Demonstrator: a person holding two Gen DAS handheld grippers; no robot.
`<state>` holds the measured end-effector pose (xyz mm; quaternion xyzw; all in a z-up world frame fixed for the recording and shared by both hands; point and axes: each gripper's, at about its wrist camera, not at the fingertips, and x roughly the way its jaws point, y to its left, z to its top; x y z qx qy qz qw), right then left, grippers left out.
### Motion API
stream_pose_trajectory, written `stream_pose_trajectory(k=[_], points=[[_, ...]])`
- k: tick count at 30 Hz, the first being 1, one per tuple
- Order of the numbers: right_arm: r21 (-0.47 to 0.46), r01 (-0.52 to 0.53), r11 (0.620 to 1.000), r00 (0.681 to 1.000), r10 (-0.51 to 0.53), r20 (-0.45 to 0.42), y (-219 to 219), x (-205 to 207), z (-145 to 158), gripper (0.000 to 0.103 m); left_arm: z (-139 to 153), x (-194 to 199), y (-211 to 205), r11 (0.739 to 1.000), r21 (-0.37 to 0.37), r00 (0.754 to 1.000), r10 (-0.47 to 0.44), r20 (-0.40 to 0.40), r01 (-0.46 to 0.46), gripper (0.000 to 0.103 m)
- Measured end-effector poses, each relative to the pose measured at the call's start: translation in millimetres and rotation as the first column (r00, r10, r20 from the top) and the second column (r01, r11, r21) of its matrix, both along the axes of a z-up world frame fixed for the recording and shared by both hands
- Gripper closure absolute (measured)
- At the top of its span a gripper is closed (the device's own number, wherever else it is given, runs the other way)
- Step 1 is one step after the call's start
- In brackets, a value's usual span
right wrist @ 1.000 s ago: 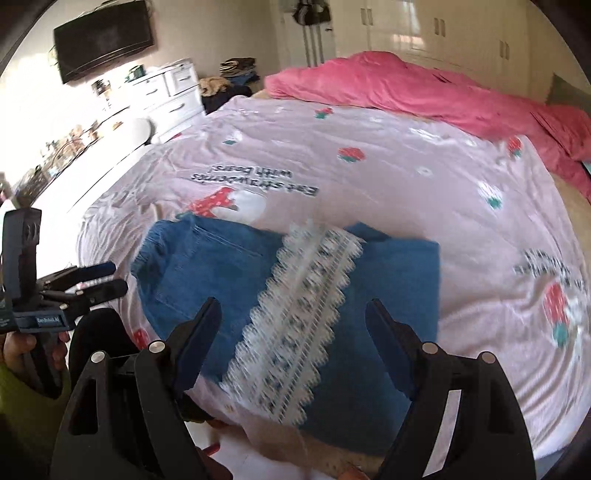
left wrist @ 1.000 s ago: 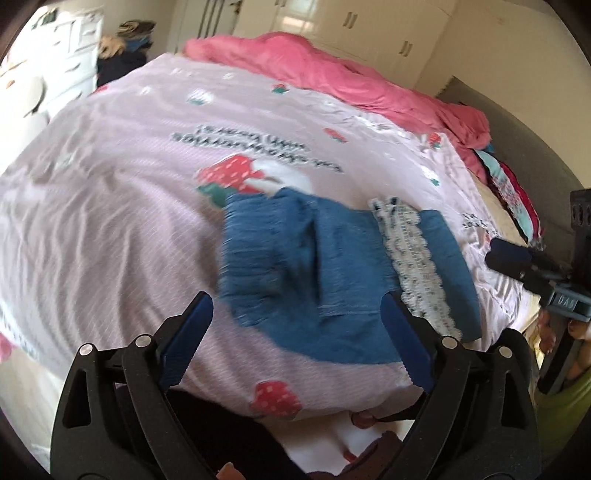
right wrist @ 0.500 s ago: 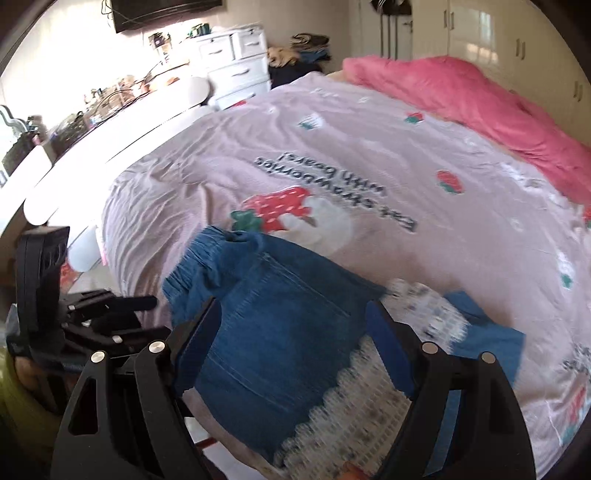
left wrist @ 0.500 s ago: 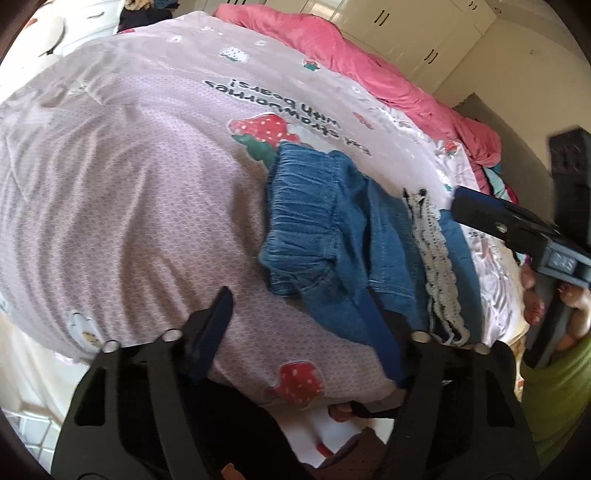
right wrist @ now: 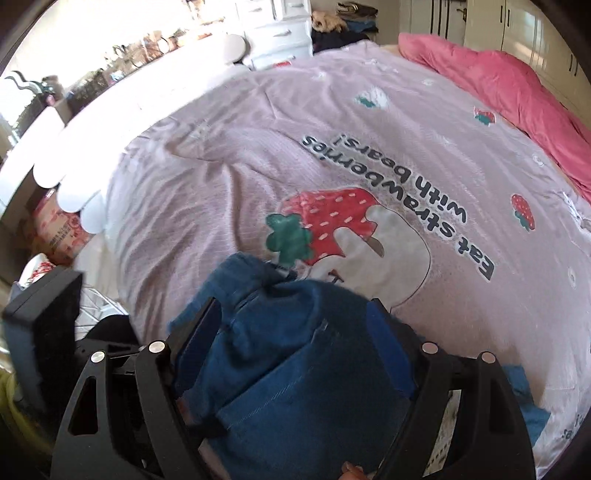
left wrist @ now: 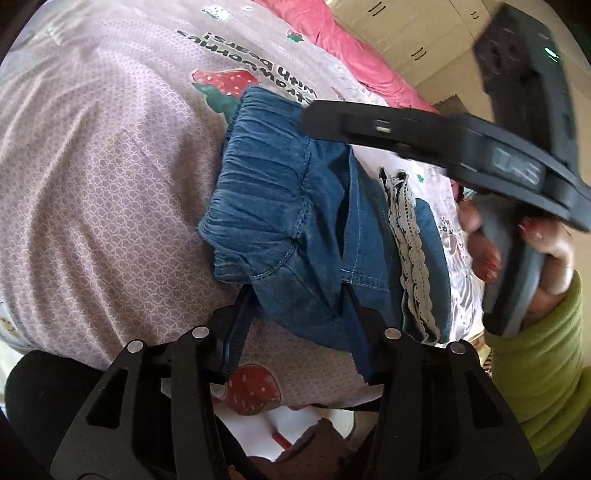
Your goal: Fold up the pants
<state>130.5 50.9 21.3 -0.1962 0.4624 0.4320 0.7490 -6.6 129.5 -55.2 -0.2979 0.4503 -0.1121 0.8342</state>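
Blue denim pants [left wrist: 295, 229] with a white lace hem [left wrist: 410, 251] lie partly folded on the pink bedspread near its front edge. My left gripper [left wrist: 295, 295] is open, its fingers straddling the near corner of the waistband end. My right gripper [right wrist: 295, 314] is open with denim [right wrist: 303, 369] bunched between its fingers at the far waistband corner. In the left wrist view the right gripper [left wrist: 406, 125] reaches over the pants from the right.
The pink strawberry-print bedspread [right wrist: 258, 166] covers the bed. A rumpled pink blanket [right wrist: 498, 88] lies at the far side. White drawers [right wrist: 280, 33] and a cluttered counter stand left of the bed. Cupboards line the back wall.
Both grippers moved forward and down onto the waistband end of the pants. The right gripper swung left over the denim. The jaws narrowed around the cloth.
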Motion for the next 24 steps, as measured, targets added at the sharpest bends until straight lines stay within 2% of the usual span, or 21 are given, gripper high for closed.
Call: stream_pose_trajectory(k=[10,13,15,20,24], points=[[-0.01,-0.09,0.996,0.991,0.089,-0.104,30.9,12.0,-22.9,0.024,-1.4,3.5,3.5,0.999,-0.035,1.0,0.008,0.009,-0.008,0.064],[-0.021,-0.116,0.993,0.983,0.112,-0.142,35.2,11.3,-37.2,0.037,-3.0,3.4,6.7,0.999,-0.046,1.0,0.011,0.01,-0.011,0.063],[-0.01,-0.125,0.992,0.981,0.122,-0.152,35.6,8.9,-43.6,0.053,-3.8,2.5,8.7,0.999,-0.05,1.0,0.011,0.009,-0.011,0.062],[0.048,-0.096,0.994,0.981,0.102,-0.166,24.5,8.0,-31.4,0.066,0.9,1.9,7.4,0.999,-0.041,1.0,0.004,0.007,-0.004,0.055],[0.168,-0.071,0.983,0.977,0.103,-0.189,-5.3,7.8,-5.3,0.069,7.0,3.4,2.5,0.999,-0.04,1.0,0.012,0.011,-0.011,0.051]])
